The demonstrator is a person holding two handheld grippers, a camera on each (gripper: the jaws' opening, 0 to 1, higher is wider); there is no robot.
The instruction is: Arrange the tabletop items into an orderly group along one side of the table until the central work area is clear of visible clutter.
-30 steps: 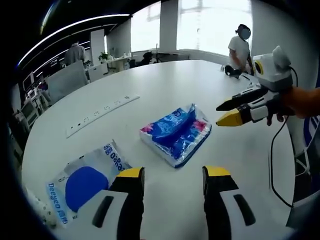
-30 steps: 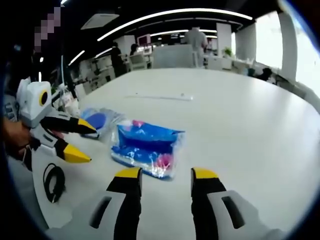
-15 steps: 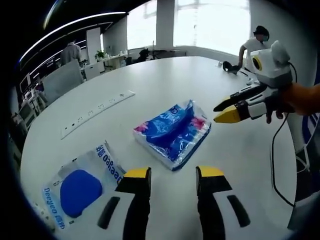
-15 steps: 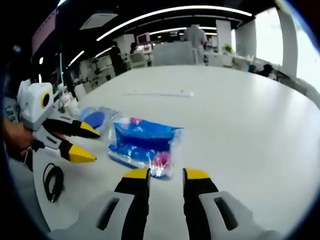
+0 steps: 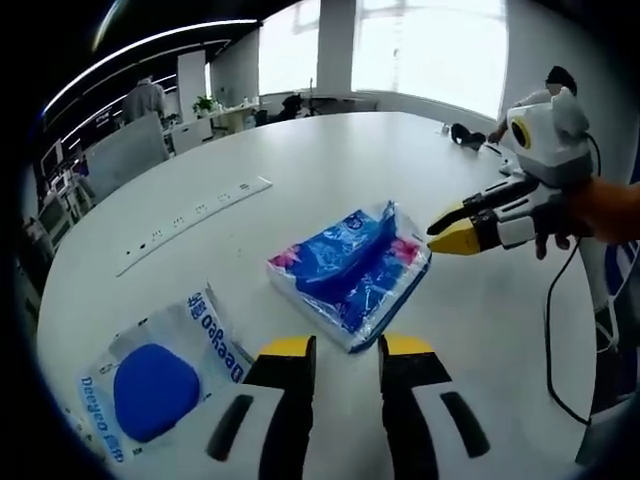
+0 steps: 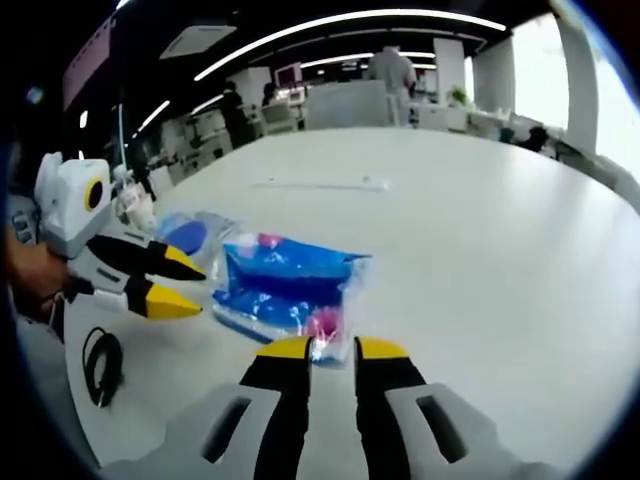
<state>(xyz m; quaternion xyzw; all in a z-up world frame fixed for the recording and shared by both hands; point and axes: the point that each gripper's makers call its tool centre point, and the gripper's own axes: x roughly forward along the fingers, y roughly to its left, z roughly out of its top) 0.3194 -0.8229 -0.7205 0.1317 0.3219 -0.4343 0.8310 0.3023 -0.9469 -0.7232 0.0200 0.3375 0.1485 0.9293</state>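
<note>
A blue tissue pack in clear wrap lies on the white table. Its near corner sits between the tips of my left gripper, whose jaws are narrowed but still apart. From the right, my right gripper meets the pack's far edge. In the right gripper view the pack has a corner pinched between the nearly closed jaws of my right gripper. My left gripper sits at the pack's left edge. A clear bag with a blue disc lies to the left.
A long white power strip lies further back on the table. A black cable is coiled near the table edge, below the left gripper. People stand at desks beyond the table. The clear bag lies behind the pack.
Both grippers' jaws have narrowed steadily and moved closer to the tissue pack. The right gripper's jaws now pinch the pack's corner.
</note>
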